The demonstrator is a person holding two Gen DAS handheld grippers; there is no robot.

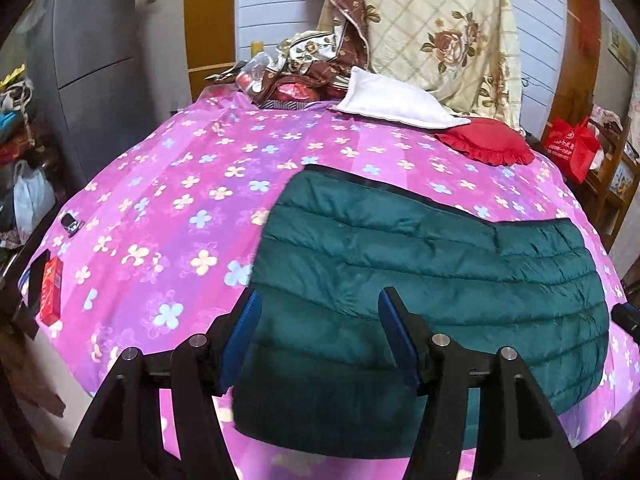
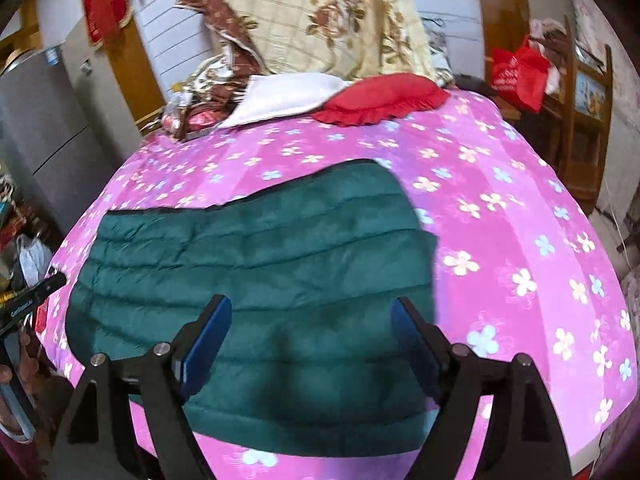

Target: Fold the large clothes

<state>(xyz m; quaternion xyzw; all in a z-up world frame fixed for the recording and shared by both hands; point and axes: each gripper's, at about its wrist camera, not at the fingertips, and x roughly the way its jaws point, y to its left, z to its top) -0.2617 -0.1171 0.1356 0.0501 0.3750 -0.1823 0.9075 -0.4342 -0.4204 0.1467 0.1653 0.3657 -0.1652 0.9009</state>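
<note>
A dark green quilted puffer jacket point(image 1: 420, 264) lies folded flat in a compact block on the pink flowered bedspread point(image 1: 168, 200). It also shows in the right wrist view point(image 2: 260, 264). My left gripper point(image 1: 320, 304) is open and empty, hovering over the jacket's left part. My right gripper point(image 2: 312, 312) is open and empty, hovering over the jacket's right part. Part of the other gripper shows at the left edge of the right wrist view point(image 2: 28, 300).
A white pillow point(image 1: 396, 100) and a red frilled cushion point(image 1: 488, 144) lie at the bed's far end, with a cream floral quilt point(image 1: 448, 28) behind. A red packet point(image 1: 51, 292) lies at the bed's left edge. A grey fridge point(image 1: 96, 60) stands at left, a wooden shelf point(image 2: 580, 92) at right.
</note>
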